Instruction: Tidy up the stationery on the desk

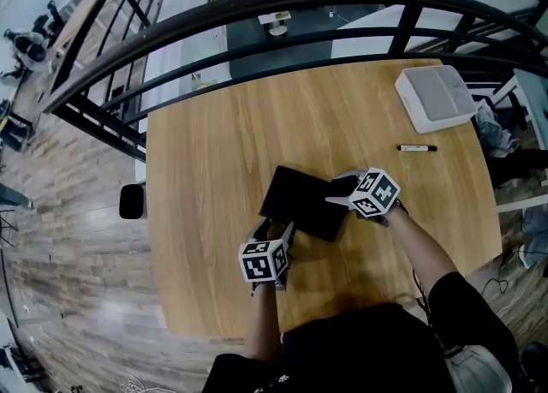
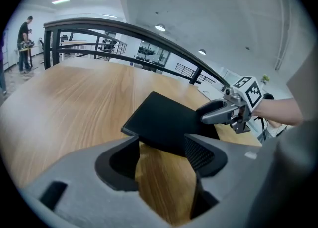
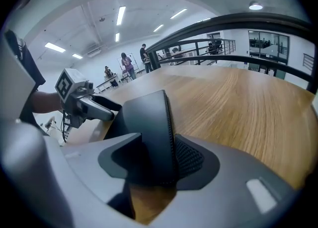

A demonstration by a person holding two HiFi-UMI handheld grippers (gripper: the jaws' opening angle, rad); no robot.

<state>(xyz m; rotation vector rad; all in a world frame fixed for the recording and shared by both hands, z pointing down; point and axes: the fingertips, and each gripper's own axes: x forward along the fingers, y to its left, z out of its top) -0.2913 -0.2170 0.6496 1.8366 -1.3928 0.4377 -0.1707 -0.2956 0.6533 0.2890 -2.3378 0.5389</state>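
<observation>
Black notebook (image 1: 304,203) (image 2: 166,120) (image 3: 149,127) lies near the middle of the wooden bench (image 1: 223,151), towards the person's side, turned askew to the bench edges. It is a flat rectangular slab with a matte dark cover and a line of stitching along one rim.

The right gripper (image 1: 341,192) (image 3: 154,165) reaches in at the notebook's right edge, angled downward, with the forearm running back behind it. Its jaws stand wide and grip the notebook across its thickness, the ribbed pad lying against the stitched rim.

The left gripper (image 1: 275,230) (image 2: 164,145) sits at the notebook's near left corner, also pointing downward. Its jaws are spread apart, bare wood shows in the gap, and the notebook's near edge lies at the tips. Whether they touch it I cannot tell.

Beyond the notebook to the right, well apart from it, a black marker (image 1: 417,148) lies on the wood. Farther that way a white, rounded, flat box (image 1: 435,96) sits at the bench's far right corner. To the notebook's left and far side is smooth, bare, grained wood. A curved dark metal railing (image 1: 257,19) runs just past the far bench edge.
</observation>
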